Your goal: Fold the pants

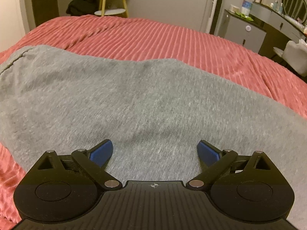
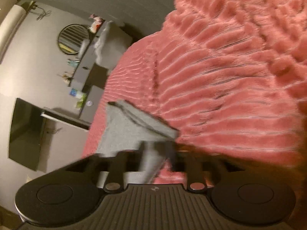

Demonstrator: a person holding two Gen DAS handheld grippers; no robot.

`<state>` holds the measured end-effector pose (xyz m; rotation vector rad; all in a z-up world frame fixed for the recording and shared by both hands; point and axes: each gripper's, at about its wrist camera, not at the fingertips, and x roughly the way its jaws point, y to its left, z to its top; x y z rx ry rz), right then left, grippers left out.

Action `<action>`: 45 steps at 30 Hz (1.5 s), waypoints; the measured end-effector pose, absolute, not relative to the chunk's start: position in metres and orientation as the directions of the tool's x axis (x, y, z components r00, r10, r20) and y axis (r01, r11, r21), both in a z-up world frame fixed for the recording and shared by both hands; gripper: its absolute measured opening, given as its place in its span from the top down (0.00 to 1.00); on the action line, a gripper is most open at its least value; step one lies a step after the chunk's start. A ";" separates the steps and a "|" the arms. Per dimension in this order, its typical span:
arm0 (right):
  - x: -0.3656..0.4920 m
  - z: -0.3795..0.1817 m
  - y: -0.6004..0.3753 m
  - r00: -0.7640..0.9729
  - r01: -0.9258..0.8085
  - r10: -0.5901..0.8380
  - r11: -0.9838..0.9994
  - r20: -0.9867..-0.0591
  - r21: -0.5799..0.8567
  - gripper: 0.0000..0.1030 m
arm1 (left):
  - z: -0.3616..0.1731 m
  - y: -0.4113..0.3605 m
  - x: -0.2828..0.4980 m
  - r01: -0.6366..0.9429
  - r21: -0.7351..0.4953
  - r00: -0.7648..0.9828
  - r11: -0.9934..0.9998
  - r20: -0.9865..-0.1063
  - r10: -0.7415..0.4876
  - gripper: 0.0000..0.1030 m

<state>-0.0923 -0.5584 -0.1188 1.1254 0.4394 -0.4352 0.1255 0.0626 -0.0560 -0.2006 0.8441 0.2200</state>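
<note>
Grey pants point(image 1: 134, 99) lie spread flat on a pink ribbed bedspread point(image 1: 163, 36) and fill the middle of the left wrist view. My left gripper point(image 1: 155, 151) is open just above the grey cloth, with its blue fingertips point(image 1: 101, 151) wide apart and empty. In the tilted, blurred right wrist view my right gripper point(image 2: 153, 157) is shut on a fold of the grey pants point(image 2: 132, 126), which rise from the jaws over the bedspread point(image 2: 230, 86).
A yellow stool point(image 1: 111, 2) and a dark bag point(image 1: 82, 3) stand beyond the bed's far edge. A grey dresser with a round mirror point(image 1: 295, 5) and small bottles stands at the right; it also shows in the right wrist view point(image 2: 84, 72).
</note>
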 end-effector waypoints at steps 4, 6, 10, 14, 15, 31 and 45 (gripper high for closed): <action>-0.099 -0.117 -0.560 0.838 0.530 -0.113 0.402 -0.534 0.746 0.46 | -0.057 0.062 0.126 -0.271 -0.080 0.645 0.959 -0.755 0.119 0.01; -0.097 -0.119 -0.562 0.842 0.524 -0.104 0.396 -0.530 0.754 0.46 | -0.057 0.061 0.127 -0.272 -0.078 0.644 0.959 -0.755 0.121 0.01; -0.085 -0.120 -0.565 0.854 0.500 -0.076 0.391 -0.514 0.773 0.46 | -0.057 0.062 0.126 -0.273 -0.082 0.645 0.959 -0.755 0.119 0.01; -0.069 -0.115 -0.562 0.848 0.497 -0.066 0.446 -0.526 0.745 0.50 | -0.057 0.062 0.126 -0.272 -0.082 0.645 0.959 -0.755 0.119 0.01; -0.069 -0.112 -0.559 0.844 0.499 -0.073 0.472 -0.532 0.727 0.64 | -0.057 0.062 0.126 -0.273 -0.082 0.645 0.959 -0.755 0.119 0.01; -0.037 -0.092 -0.539 0.803 0.517 -0.100 0.607 -0.588 0.603 0.89 | -0.026 0.072 0.112 -0.301 -0.120 0.594 0.946 -0.800 0.087 0.01; 0.032 0.020 -0.401 0.851 0.215 -0.065 0.948 -0.521 0.233 0.90 | 0.011 0.088 0.064 -0.236 -0.070 0.634 0.969 -0.767 0.099 0.01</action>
